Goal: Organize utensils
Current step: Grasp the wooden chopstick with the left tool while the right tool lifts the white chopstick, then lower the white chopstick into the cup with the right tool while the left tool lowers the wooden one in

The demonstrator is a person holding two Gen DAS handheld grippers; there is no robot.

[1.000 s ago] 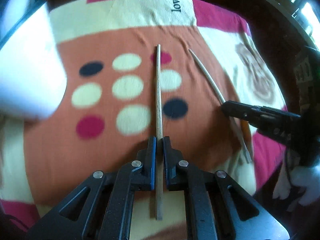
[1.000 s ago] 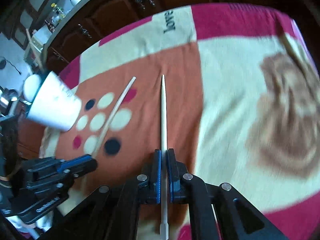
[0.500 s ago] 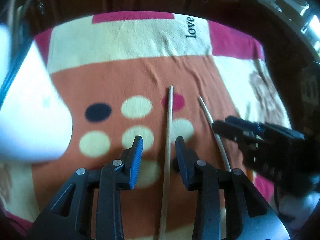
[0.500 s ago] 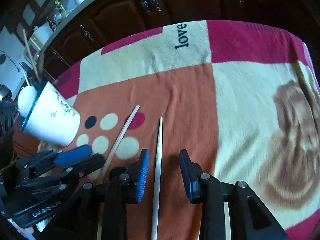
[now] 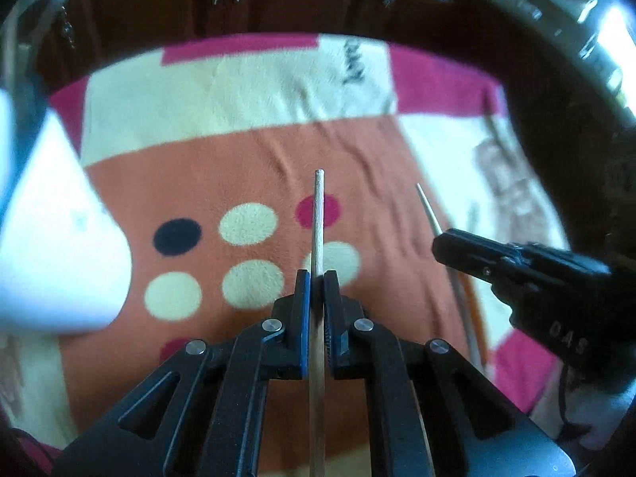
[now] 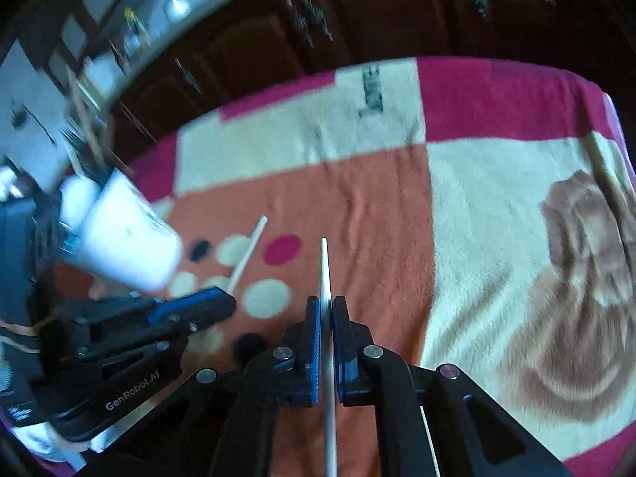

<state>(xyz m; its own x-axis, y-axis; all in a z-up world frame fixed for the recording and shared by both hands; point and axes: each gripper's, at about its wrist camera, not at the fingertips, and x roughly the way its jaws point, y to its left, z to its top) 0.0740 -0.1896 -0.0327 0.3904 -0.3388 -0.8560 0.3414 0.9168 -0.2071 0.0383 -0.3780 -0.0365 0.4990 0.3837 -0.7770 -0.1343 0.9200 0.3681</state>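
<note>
Chopsticks, light, stiff, slick and best pinched mid-shaft, sit one (image 5: 318, 246) clamped in the left tongs (image 5: 316, 278) and one (image 6: 325, 274) in the right tongs (image 6: 326, 304), with a white cup (image 6: 119, 242) beyond, left.

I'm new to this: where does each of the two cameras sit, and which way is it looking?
Left wrist: sits on the left gripper, looking forward along its fingers, which are shut on a chopstick; the right gripper shows at right.
Right wrist: sits on the right gripper, shut on a pale chopstick; the left gripper shows at left.
Shared: the patterned blanket, white cup, and both chopsticks.
</note>
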